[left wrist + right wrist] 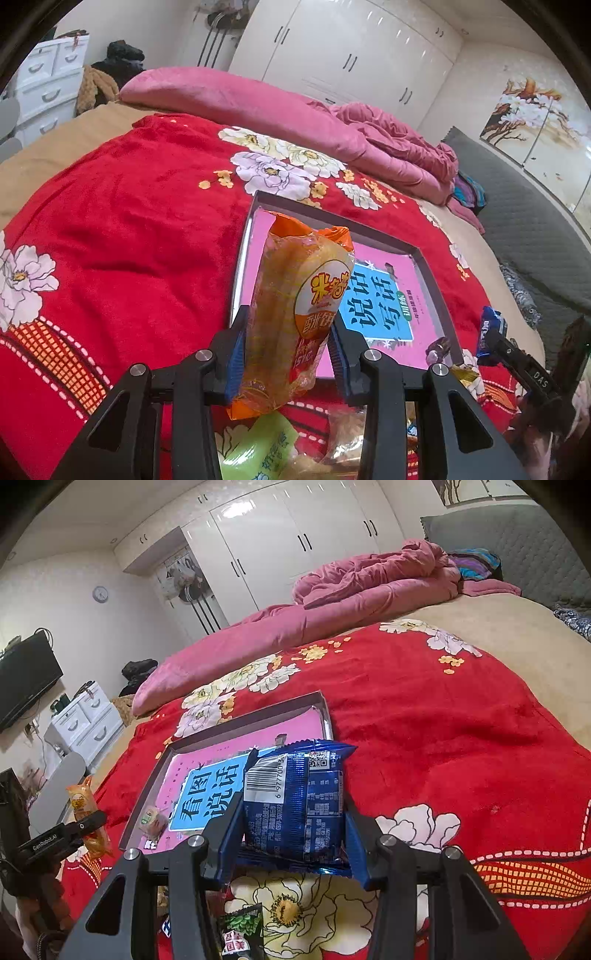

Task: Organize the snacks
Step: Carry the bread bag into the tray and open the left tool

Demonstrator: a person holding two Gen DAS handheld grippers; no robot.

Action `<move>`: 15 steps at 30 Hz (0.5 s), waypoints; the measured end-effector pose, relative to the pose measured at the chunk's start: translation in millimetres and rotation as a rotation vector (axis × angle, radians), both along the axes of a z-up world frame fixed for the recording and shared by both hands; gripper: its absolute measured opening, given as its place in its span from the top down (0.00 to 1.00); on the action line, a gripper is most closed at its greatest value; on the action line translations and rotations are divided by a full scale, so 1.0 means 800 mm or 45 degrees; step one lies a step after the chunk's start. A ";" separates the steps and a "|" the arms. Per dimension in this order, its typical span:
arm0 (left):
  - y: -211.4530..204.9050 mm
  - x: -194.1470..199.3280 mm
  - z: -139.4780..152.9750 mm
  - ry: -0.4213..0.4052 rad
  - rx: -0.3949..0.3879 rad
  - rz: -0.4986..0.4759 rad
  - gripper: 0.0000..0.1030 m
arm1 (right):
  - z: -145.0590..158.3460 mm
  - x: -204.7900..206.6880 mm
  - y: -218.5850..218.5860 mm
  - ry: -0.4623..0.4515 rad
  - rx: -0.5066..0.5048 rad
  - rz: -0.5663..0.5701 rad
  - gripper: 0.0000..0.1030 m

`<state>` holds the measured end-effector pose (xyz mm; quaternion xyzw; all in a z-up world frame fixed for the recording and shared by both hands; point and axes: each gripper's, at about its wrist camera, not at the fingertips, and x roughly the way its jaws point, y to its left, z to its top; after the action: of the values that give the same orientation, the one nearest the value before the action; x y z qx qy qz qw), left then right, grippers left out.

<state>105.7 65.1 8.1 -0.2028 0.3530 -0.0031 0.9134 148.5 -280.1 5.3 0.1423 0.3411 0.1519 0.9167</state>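
Observation:
My left gripper (289,332) is shut on an orange and clear packet of rice crackers (295,295), held upright above the near edge of a grey tray (434,280). The tray lies on the red flowered blanket with a pink book inside and a small wrapped snack (437,349) in its near corner. My right gripper (290,814) is shut on a blue foil packet (295,801), barcode side up, just in front of the tray (236,725). Each view shows the other gripper at its edge: the right gripper (495,339) and the left gripper (94,823), each with its packet.
Loose snacks lie on the blanket under the grippers: a green packet (255,450), a clear packet (343,432) and a dark green packet (242,930). A pink quilt (332,605) is bunched along the bed's far side. White drawers (85,720) stand beyond the bed.

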 end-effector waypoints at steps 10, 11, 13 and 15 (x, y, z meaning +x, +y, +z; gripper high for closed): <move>-0.012 0.019 -0.010 0.013 0.024 -0.015 0.61 | 0.001 0.009 0.012 -0.022 -0.011 0.021 0.52; -0.013 0.020 -0.010 0.013 0.025 -0.020 0.61 | 0.001 0.010 0.013 -0.023 -0.012 0.022 0.52; -0.017 0.024 -0.011 0.013 0.029 -0.030 0.61 | 0.001 0.013 0.015 -0.022 -0.011 0.024 0.52; -0.019 0.027 -0.014 0.022 0.036 -0.038 0.61 | -0.001 0.016 0.017 -0.017 -0.009 0.024 0.52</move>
<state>127.0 49.9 -3.2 -0.1846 0.3637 -0.0099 0.9130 161.1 -266.9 4.7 0.1348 0.3367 0.1604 0.9180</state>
